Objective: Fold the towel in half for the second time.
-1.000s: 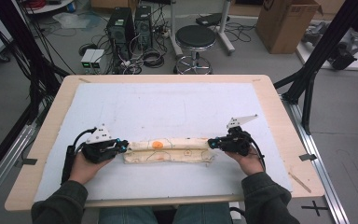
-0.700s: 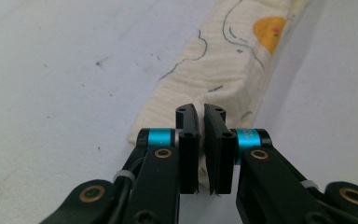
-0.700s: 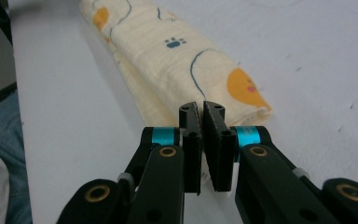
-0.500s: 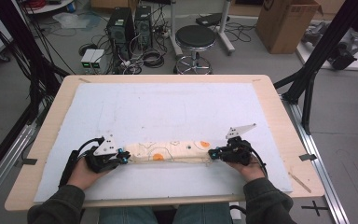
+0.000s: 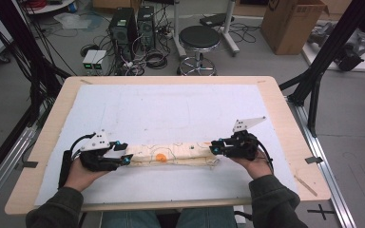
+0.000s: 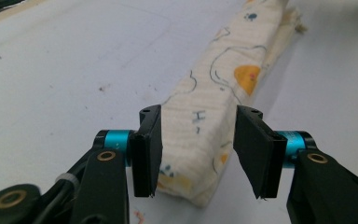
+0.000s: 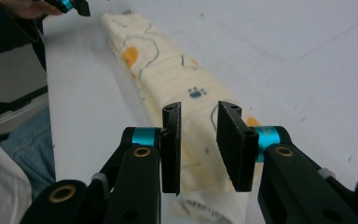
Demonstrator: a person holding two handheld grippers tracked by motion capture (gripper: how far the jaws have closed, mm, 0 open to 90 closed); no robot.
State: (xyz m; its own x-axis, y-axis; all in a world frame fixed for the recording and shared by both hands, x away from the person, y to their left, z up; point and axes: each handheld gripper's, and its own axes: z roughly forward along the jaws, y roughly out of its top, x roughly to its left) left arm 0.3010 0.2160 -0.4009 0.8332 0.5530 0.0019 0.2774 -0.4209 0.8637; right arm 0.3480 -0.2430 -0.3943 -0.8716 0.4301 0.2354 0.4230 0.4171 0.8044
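Your left hand-held gripper (image 5: 127, 160) sits at the left end of the cream cotton cloth with orange patches, blue paw prints and dark line drawings, folded into a long narrow strip (image 5: 171, 155). The strip lies flat on the white sheet (image 5: 180, 109) that covers the light wooden desk (image 5: 285, 109), running left to right near your edge. In the left gripper view the jaws of this gripper (image 6: 198, 154) have just been opening: the strip end (image 6: 200, 140) lies between them, the left pad close against the fabric, the right pad standing clear of it with a visible gap. Not pressing on it. Your right hand-held gripper (image 5: 214, 148) sits at the opposite end of the strip. In the right gripper view its jaws (image 7: 199, 147) have also just been opening; they stand a little apart above the cloth end (image 7: 182, 98), and the fabric shows through the gap, not pinched. That view also shows the far end of the strip reaching towards your left hand-held gripper (image 7: 72, 5) at the top left. Both your hands rest low on the sheet, one at each end of the strip, well apart from each other.
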